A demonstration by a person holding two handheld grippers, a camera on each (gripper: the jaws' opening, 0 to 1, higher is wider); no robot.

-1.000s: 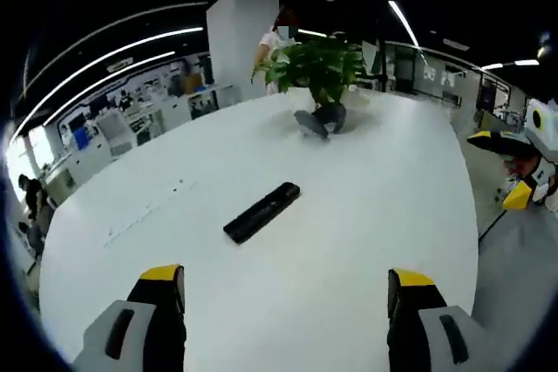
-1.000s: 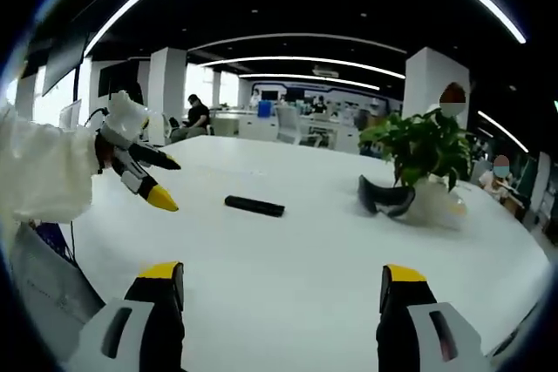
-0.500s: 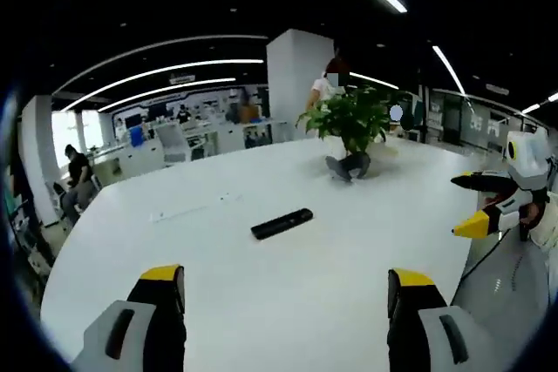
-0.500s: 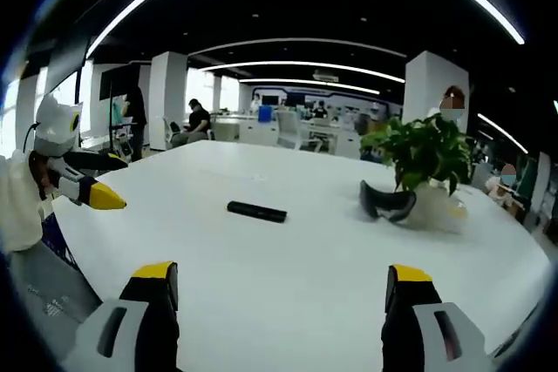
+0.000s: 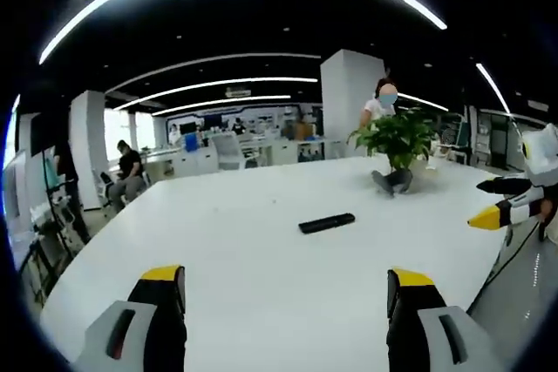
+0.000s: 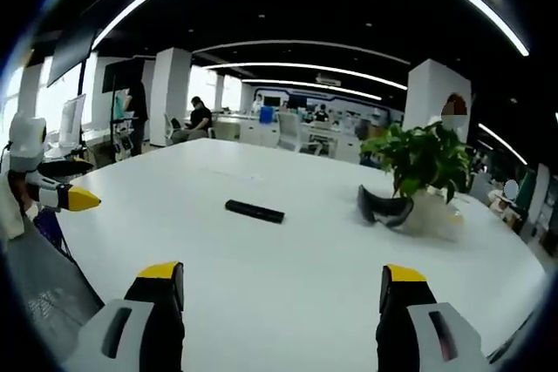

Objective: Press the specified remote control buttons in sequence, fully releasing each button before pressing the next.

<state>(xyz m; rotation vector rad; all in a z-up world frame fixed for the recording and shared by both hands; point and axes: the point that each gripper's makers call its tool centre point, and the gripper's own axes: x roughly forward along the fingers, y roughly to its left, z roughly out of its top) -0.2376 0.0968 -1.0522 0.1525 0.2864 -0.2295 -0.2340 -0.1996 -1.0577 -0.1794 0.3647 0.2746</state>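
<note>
Remote (image 6: 255, 211) lies flat mid-worktop (image 6: 288, 276), buttons too small to read. Far right, a pot (image 6: 429, 213) holds a leafy plant (image 6: 425, 158). Both tongs (image 5: 286, 298) (image 6: 283, 294) spread wide, pinching nothing.

The remote (image 6: 255, 210) lies mid-table (image 6: 288, 276), left of the plant (image 6: 425, 163)

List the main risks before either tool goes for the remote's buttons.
1. The black remote lies loose and flat on the smooth white table, so a slanted press would probably push it along instead of working a button.
2. Its buttons are too small to make out in either view, so the wrong one may get pressed.
3. Both the left tool and the right tool sit open and well back from it; a long approach could overshoot toward the potted plant.
</note>
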